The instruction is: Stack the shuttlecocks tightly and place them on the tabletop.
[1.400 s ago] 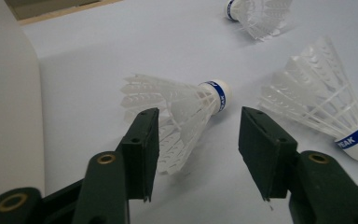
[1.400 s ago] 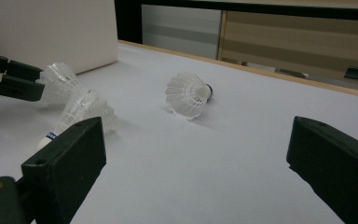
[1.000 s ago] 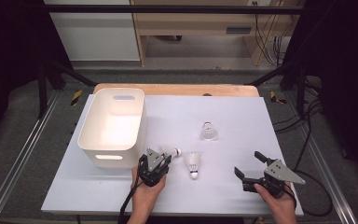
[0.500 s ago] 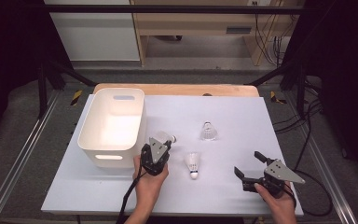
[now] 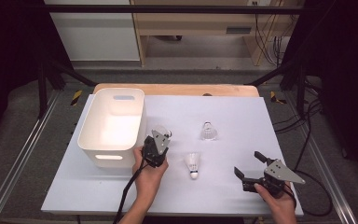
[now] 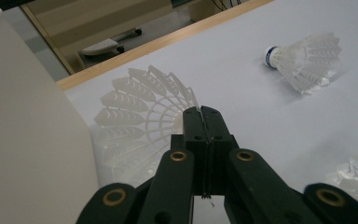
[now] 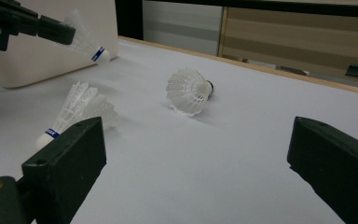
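The left gripper (image 5: 161, 138) has its jaws pinched tight on the feathered skirt of a white shuttlecock (image 6: 140, 116), holding it just beside the right wall of the white bin (image 5: 95, 140) that stands at the left of the table (image 5: 242, 107). Two more shuttlecocks lie on the sheet, one (image 5: 193, 163) near the middle and one (image 5: 208, 131) a little farther off. The right gripper (image 5: 251, 164) rests at the near right, jaws wide apart and empty.

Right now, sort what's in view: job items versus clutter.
Job:
- held shuttlecock, pinched in left claw
- white bin
- near shuttlecock
- far shuttlecock
- right claw, open

Just lying about:
- cables
- wooden board
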A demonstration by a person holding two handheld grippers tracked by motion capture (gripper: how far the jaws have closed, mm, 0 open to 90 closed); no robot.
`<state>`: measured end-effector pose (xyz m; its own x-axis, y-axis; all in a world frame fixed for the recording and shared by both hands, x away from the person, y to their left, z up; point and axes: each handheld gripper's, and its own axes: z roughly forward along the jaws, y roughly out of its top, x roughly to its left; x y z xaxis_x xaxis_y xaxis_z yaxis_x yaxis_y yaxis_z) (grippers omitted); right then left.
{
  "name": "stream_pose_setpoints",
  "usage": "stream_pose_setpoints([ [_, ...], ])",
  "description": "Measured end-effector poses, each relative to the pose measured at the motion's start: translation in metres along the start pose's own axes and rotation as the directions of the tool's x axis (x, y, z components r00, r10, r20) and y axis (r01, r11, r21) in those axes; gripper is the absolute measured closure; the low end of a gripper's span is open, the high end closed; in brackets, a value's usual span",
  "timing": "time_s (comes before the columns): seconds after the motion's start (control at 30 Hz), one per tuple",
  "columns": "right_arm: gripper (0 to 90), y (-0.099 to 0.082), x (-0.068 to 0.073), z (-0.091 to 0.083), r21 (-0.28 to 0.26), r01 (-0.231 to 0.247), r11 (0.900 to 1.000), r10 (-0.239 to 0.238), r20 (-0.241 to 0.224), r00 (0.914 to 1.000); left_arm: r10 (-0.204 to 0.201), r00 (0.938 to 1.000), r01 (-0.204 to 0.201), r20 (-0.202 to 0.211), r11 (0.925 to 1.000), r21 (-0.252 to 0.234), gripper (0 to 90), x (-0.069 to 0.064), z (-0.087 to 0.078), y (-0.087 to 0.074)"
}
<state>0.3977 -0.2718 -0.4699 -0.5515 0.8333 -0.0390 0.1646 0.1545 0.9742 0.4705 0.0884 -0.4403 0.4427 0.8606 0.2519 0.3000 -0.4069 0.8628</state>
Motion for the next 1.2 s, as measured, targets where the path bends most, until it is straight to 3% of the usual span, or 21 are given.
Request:
stream_pose_setpoints([
  [0.4,4.7,0.000,0.001,0.001,0.009,0.006,0.9999,-0.006,-0.004,1.0000,0.068,0.9975,-0.067,-0.016,0.9968,0.044,90.0,-0.004,0.002,-0.009],
  [0.8,4.6,0.000,0.001,0.001,0.010,0.005,0.9999,-0.005,-0.007,1.0000,0.081,0.9965,-0.080,-0.020,0.9947,0.065,90.0,-0.003,0.001,-0.012],
  [1.2,4.6,-0.001,0.002,0.002,0.017,0.007,0.9998,-0.007,-0.007,1.0000,0.121,0.9921,-0.118,-0.031,0.9892,0.087,90.0,-0.002,0.003,-0.016],
])
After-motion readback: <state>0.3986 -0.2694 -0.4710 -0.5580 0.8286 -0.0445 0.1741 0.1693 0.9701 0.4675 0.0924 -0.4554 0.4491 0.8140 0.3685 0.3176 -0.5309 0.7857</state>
